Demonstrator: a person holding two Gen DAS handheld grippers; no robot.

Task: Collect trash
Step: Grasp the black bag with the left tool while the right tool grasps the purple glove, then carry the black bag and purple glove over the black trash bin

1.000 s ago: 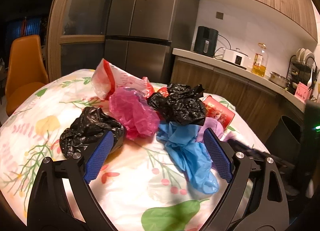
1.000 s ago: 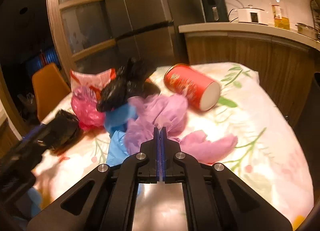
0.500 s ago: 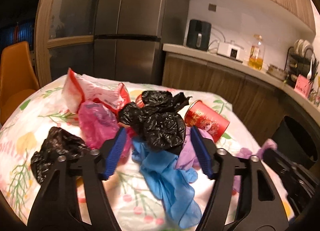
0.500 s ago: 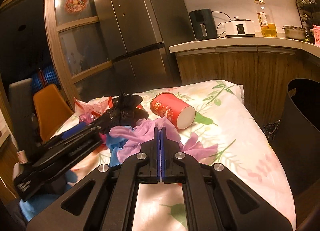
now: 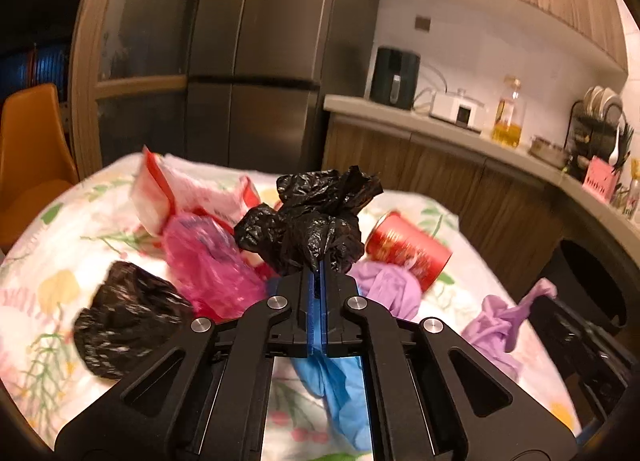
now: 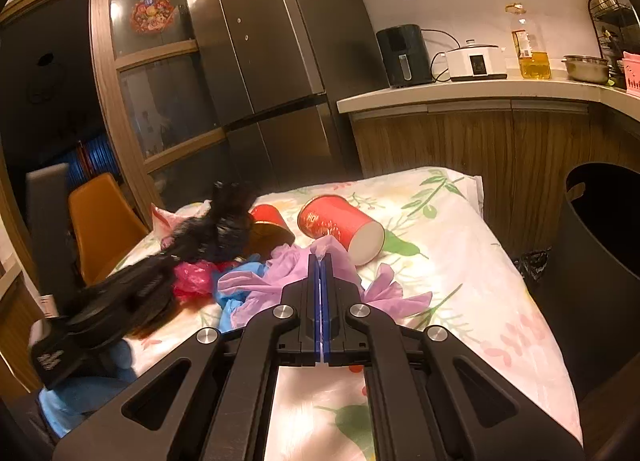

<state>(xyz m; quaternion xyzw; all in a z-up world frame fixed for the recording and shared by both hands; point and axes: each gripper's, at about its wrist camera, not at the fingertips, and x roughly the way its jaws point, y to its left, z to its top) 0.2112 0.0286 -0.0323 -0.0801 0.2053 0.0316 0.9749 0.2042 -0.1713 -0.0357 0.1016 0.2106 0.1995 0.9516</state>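
Trash lies heaped on a table under a floral cloth [image 5: 44, 261]. My left gripper [image 5: 320, 267] is shut on a crumpled black plastic bag [image 5: 316, 217], which is lifted above the heap. Around it lie a pink bag [image 5: 208, 261], a second black bag [image 5: 124, 313], a blue glove [image 5: 344, 389], a red-and-white packet [image 5: 188, 189] and a red paper cup [image 5: 408, 249]. My right gripper [image 6: 321, 257] is shut on a purple glove [image 6: 288, 273] that trails down to the cloth [image 6: 500, 301]. Two red cups [image 6: 340, 225] [image 6: 268, 217] lie on their sides beyond it.
A tall black bin [image 6: 600, 245] stands off the table's right edge, also seen as the bin [image 5: 592, 285] in the left wrist view. A kitchen counter [image 6: 460, 95] and a fridge [image 6: 272, 61] lie behind. An orange chair [image 6: 100, 217] stands at the far left.
My left gripper moved forward over the heap, its jaws closed on the black bag, and the bag came up. My right gripper rose and drew back with the purple glove.
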